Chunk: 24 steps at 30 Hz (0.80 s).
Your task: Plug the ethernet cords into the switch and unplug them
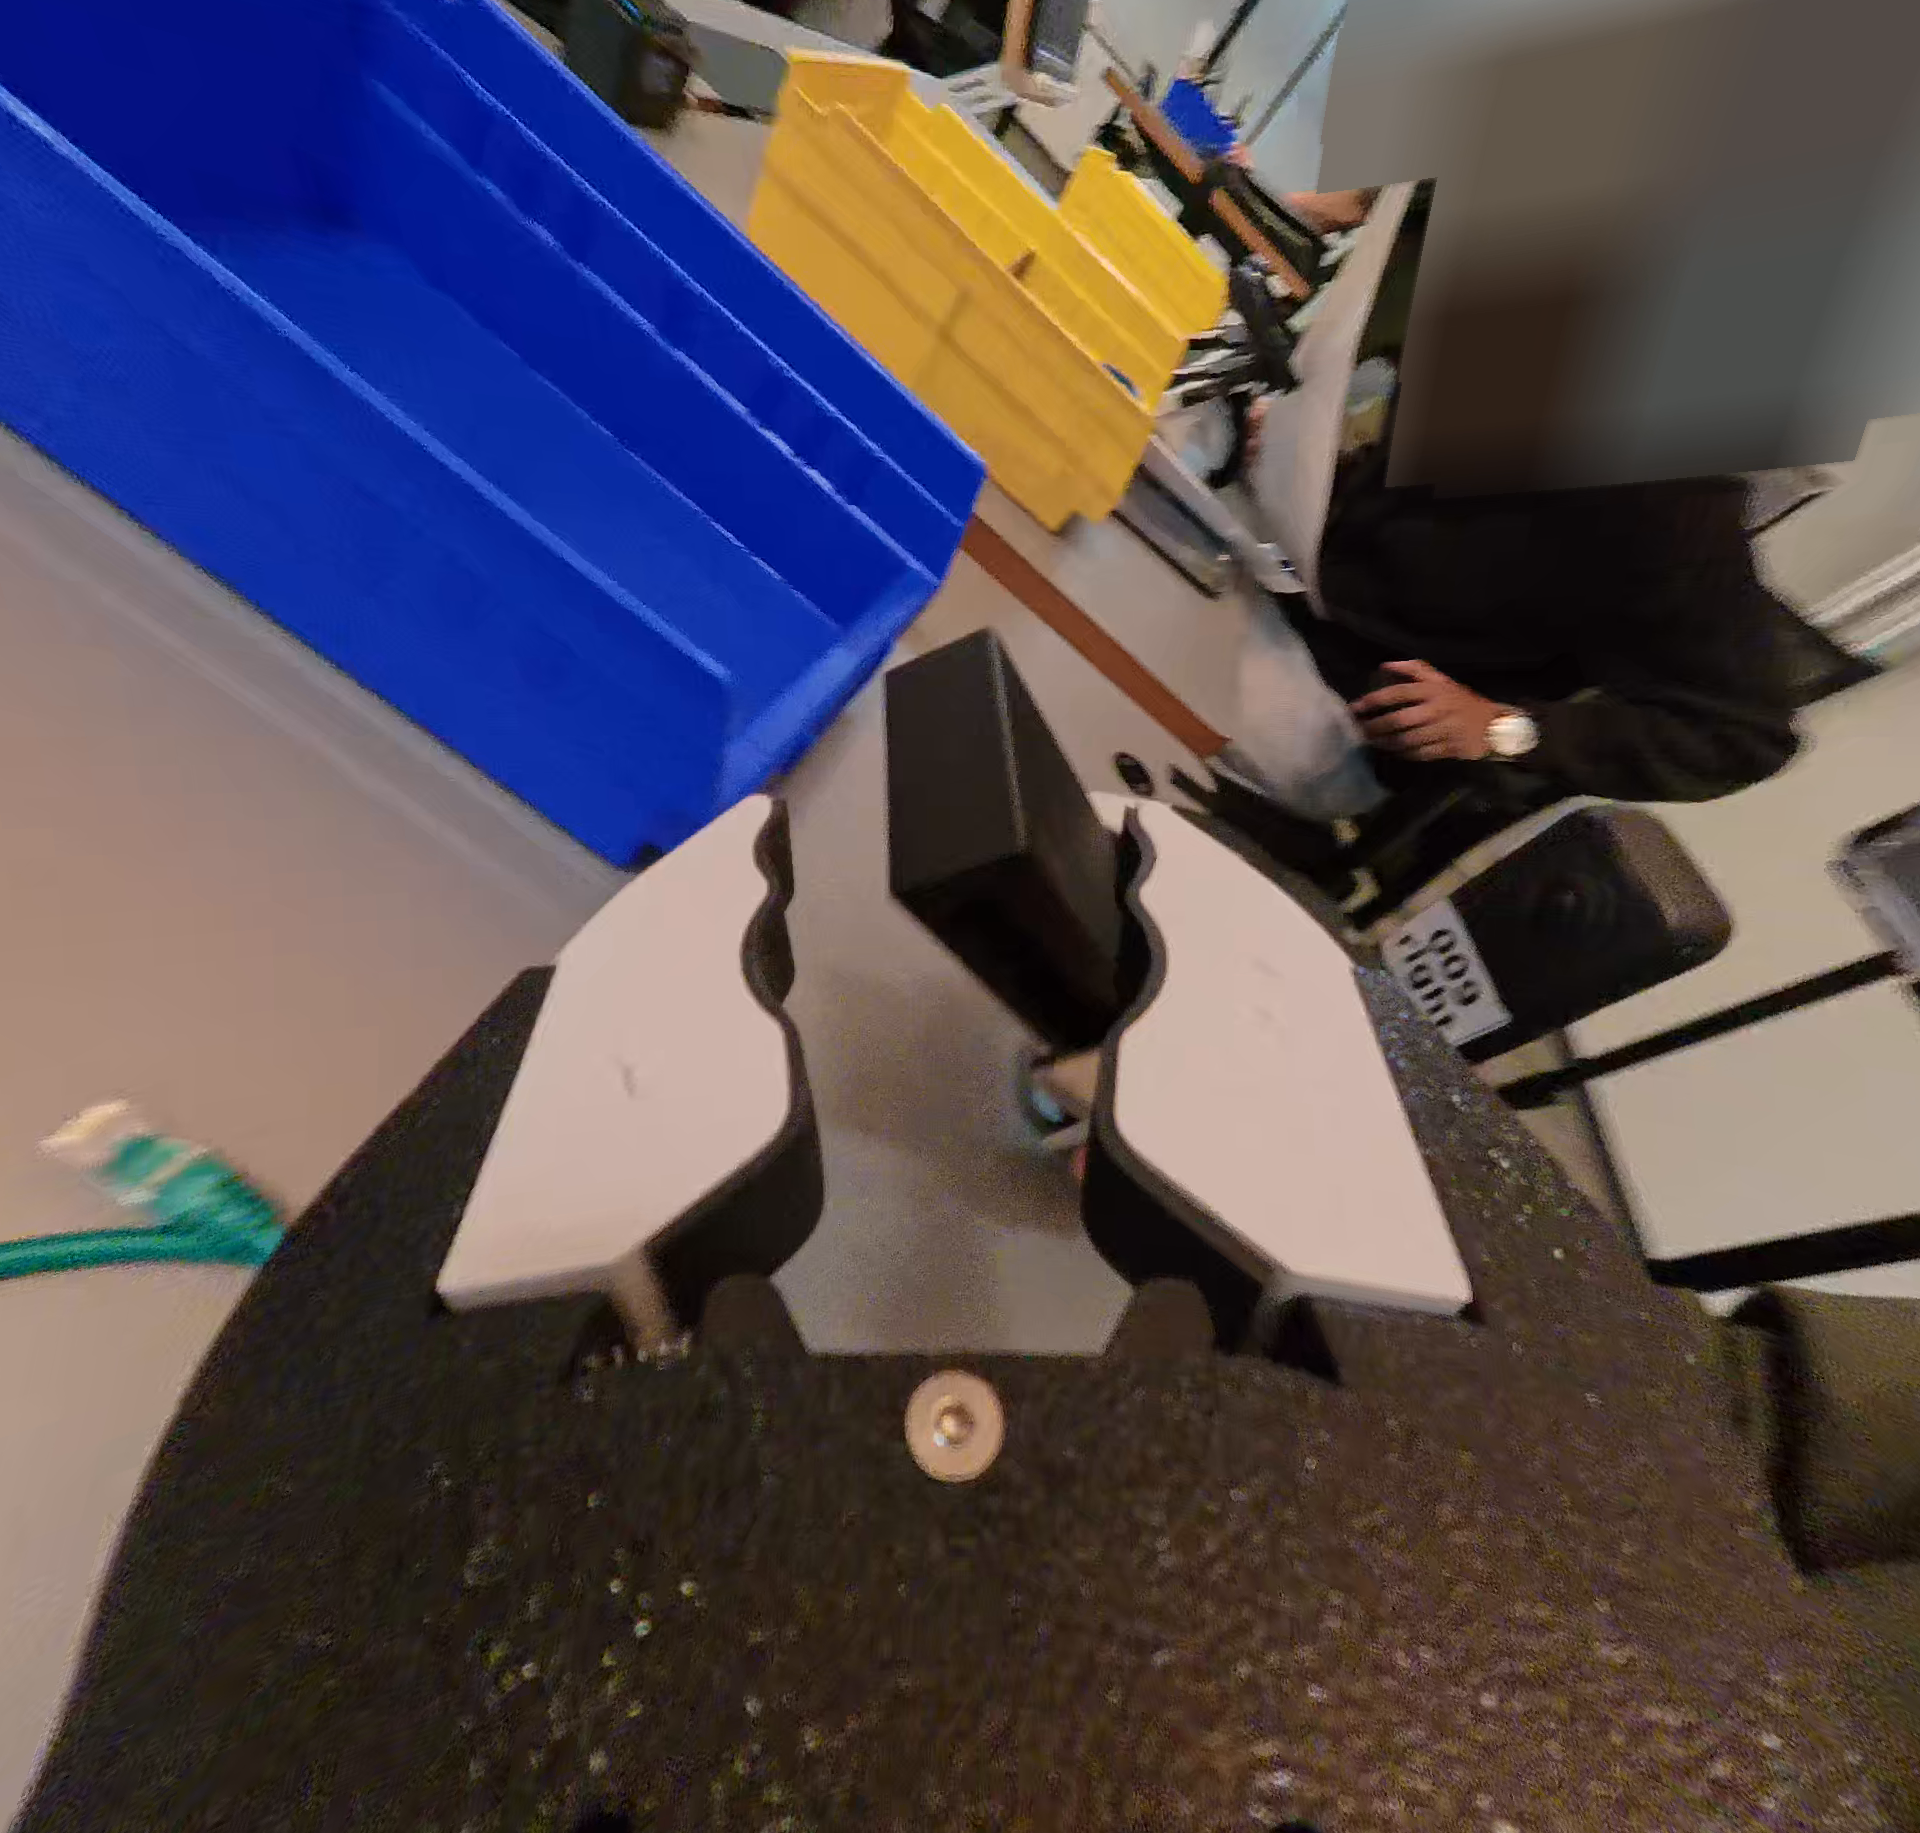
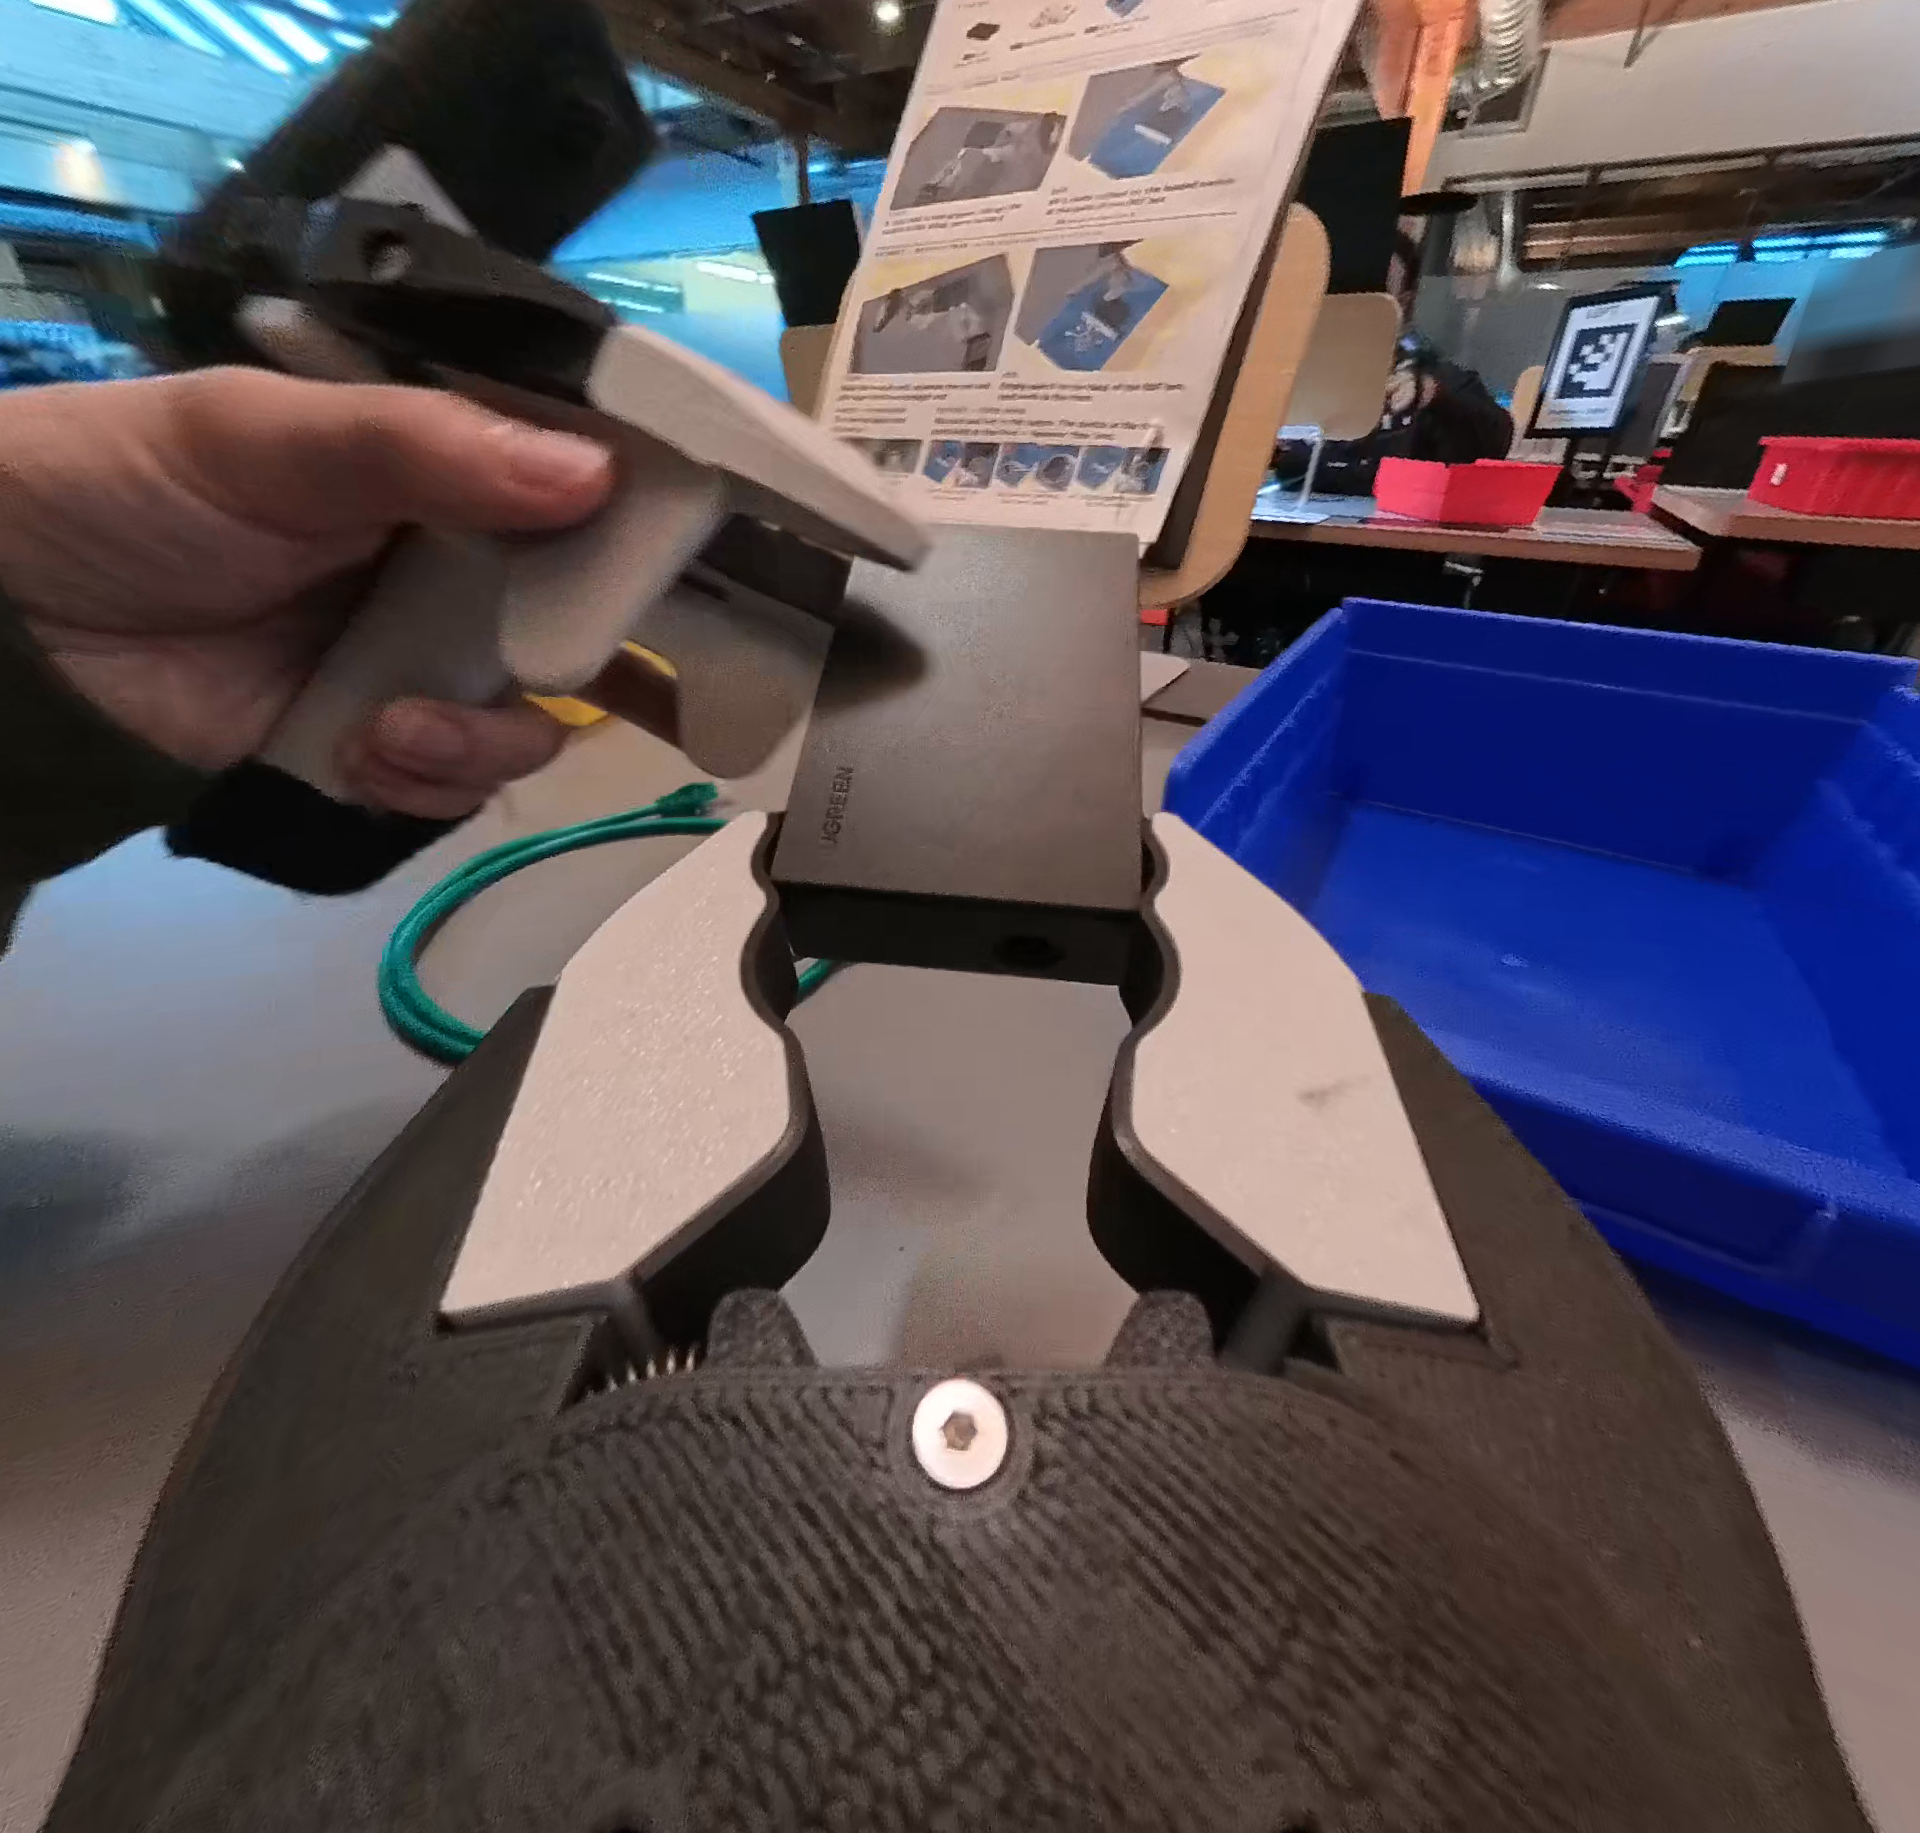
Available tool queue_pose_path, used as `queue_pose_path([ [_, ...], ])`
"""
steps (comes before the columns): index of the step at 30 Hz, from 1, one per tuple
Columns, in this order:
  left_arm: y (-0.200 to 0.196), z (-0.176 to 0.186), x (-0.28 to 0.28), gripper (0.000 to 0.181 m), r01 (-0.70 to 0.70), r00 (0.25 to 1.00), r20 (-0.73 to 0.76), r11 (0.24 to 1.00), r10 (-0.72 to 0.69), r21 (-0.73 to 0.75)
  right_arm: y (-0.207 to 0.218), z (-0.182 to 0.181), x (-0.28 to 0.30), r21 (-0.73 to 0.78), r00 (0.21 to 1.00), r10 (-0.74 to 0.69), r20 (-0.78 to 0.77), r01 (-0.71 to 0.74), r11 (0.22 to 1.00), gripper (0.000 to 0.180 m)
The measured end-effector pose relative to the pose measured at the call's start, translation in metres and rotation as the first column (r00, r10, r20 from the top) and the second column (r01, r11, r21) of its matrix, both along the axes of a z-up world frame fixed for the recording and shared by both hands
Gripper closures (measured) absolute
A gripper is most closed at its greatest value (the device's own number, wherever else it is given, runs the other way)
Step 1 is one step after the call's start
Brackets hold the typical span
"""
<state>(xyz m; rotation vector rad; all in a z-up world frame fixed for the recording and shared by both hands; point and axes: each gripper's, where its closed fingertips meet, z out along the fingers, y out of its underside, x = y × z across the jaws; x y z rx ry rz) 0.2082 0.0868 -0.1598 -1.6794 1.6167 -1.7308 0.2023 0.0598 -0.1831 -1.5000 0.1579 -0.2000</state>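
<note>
My right gripper [image 2: 961, 848] is shut on the black switch [image 2: 987, 703] and holds it by its near end, tilted up above the grey table. My left gripper [image 1: 953, 822], held by a hand, is open around the far end of the switch [image 1: 956, 734], which lies close to the right finger. The left gripper also shows in the right wrist view [image 2: 826, 645], with one finger above the switch and one below. A green ethernet cord [image 2: 468, 879] lies looped on the table with its plug [image 2: 686, 801] free. The plug also shows in the left wrist view [image 1: 156, 1181].
A big blue bin [image 2: 1558, 900] stands close on the right of the switch and also shows in the left wrist view [image 1: 416, 381]. Yellow bins [image 1: 956, 256] stand behind it. An instruction sheet on a stand [image 2: 1070, 225] is behind the switch. A person [image 1: 1558, 640] sits at another table.
</note>
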Motion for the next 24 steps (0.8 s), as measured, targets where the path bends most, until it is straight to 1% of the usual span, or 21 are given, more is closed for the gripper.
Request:
queue_pose_path([
  [3,0.02,-0.006,-0.014,0.121,-0.049,0.999,-0.009,0.987,0.051,0.152,-0.001,0.003,0.01,0.032,1.0,-0.009,-0.026,0.01,0.999,0.117],
  [5,0.025,-0.02,-0.028,0.122,-0.02,0.998,-0.058,0.972,0.034,0.233,-0.002,0.003,0.014,0.032,0.999,-0.018,-0.027,0.019,0.999,0.117],
  [8,0.025,-0.053,-0.054,0.122,0.055,0.982,-0.188,0.936,0.012,0.348,-0.003,0.002,0.018,0.035,0.998,-0.032,-0.049,0.034,0.999,0.117],
  [9,0.024,-0.061,-0.06,0.122,0.065,0.979,-0.202,0.926,0.012,0.372,-0.004,0.002,0.02,0.028,0.998,-0.042,-0.045,0.044,0.999,0.117],
  [11,0.023,-0.071,-0.066,0.123,0.039,0.983,-0.182,0.926,0.033,0.376,-0.006,0.001,0.022,0.019,0.998,-0.054,-0.037,0.055,0.998,0.117],
  [13,0.022,-0.076,-0.066,0.123,0.017,0.987,-0.157,0.939,0.039,0.345,-0.01,0.004,0.026,0.019,0.997,-0.076,-0.03,0.076,0.997,0.117],
  [16,0.033,-0.083,-0.062,0.122,-0.031,0.99,-0.119,0.946,0.073,0.323,-0.014,0.007,0.029,0.018,0.997,-0.073,-0.027,0.073,0.997,0.117],
  [19,0.045,-0.079,-0.06,0.123,-0.087,0.992,-0.067,0.954,0.111,0.288,-0.015,-0.001,0.034,-0.002,0.995,-0.087,-0.041,0.087,0.996,0.117],
  [21,0.048,-0.075,-0.06,0.123,-0.096,0.993,-0.04,0.958,0.111,0.272,-0.016,0.0,0.035,0.009,0.994,-0.102,-0.031,0.102,0.995,0.117],
  [24,0.052,-0.073,-0.06,0.123,-0.105,0.993,-0.017,0.949,0.115,0.296,-0.013,-0.002,0.035,-0.008,0.995,-0.092,-0.039,0.091,0.996,0.117],
])
